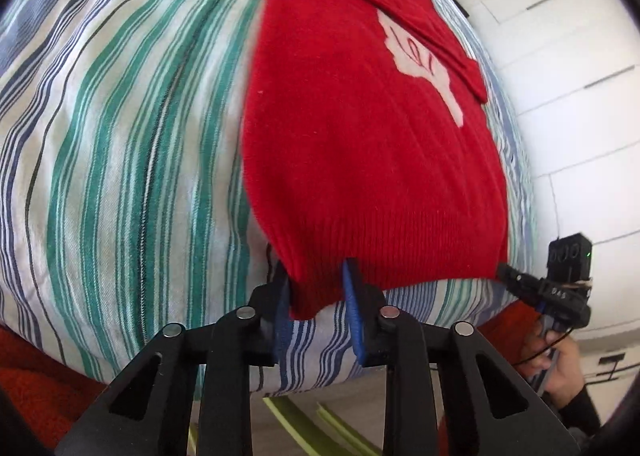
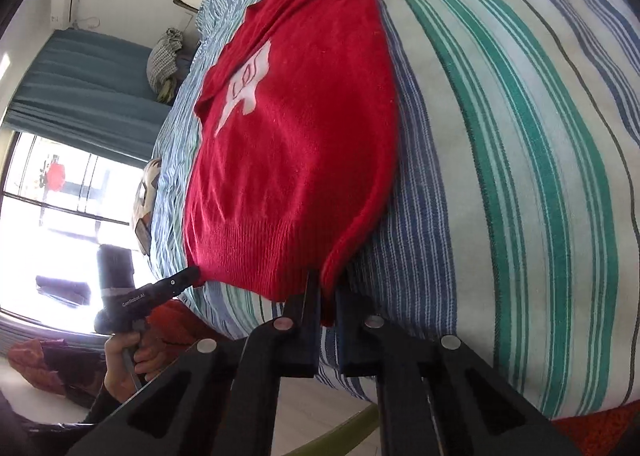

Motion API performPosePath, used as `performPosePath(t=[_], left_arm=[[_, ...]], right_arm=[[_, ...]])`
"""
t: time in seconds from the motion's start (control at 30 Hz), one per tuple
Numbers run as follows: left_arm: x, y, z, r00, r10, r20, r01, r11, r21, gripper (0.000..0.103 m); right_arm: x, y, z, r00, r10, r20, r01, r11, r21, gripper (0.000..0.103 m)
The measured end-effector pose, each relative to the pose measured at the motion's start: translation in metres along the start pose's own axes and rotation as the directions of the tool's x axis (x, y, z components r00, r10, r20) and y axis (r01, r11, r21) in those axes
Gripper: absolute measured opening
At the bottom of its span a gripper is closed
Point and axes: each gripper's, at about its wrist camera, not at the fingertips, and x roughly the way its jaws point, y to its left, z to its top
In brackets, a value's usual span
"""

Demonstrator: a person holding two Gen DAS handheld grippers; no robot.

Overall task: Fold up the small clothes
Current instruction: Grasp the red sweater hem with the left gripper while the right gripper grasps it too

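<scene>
A red sweater is lying flat on a striped bed. It is stretching long-ways from its ribbed hem, at the near edge of the bed, to its neck end, far up the bed. The hem is pointing toward the two claws and the neck end is pointing away from them. A pale picture is showing on the sweater's front, above the middle. One sleeve is lying folded across the front and is covering part of the picture.

The left claw is sitting at one corner of the hem. Its two blue pads are standing on either side of that corner, and the red cloth is hanging down between them. The pads are pinching the hem corner.

The right claw is sitting at the other corner of the hem. Its fingers are pressing close together, with a thin fold of red cloth squeezed between them. In the left view, the right claw is showing as a black tip touching the hem corner, with a hand holding it below. In the right view, the left claw is showing the same way at the far hem corner, with a hand gripping its handle.

Beside the bed, past the sweater's left side, a bright window is shining under a blue curtain.
</scene>
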Motion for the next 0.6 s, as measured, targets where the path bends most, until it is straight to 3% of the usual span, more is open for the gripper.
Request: performPosePath(t=[0.07,0.13,0.33,0.47,0.6], left_arm=[[-0.003,0.008,-0.003,0.999,-0.032,0.009,0.032,0.999,-0.037,0.018],[0.001,0.013,-0.002,0.999,-0.048,0.007,0.048,0.998,-0.045,0.007],[-0.013,0.009,-0.002,0.994,-0.093,0.055,0.095,0.995,-0.042,0.003],[-0.048,0.002,0.005,0.961,-0.228,0.155,0.239,0.969,-0.061,0.003],[-0.072,-0.012,0.044,0.925,-0.289,0.245,0.307,0.951,-0.038,0.003]], right_arm=[[-0.004,0.000,0.000,1.000,0.000,0.016,0.000,1.000,-0.001,0.006],[-0.008,0.001,0.001,1.000,0.000,0.026,0.000,1.000,-0.005,0.006],[-0.018,0.002,0.002,0.999,0.012,0.048,-0.012,1.000,0.000,0.006],[-0.041,0.015,0.006,0.991,0.070,0.117,-0.068,0.997,-0.020,0.006],[-0.065,0.038,0.039,0.972,0.097,0.216,-0.083,0.994,-0.073,0.006]])
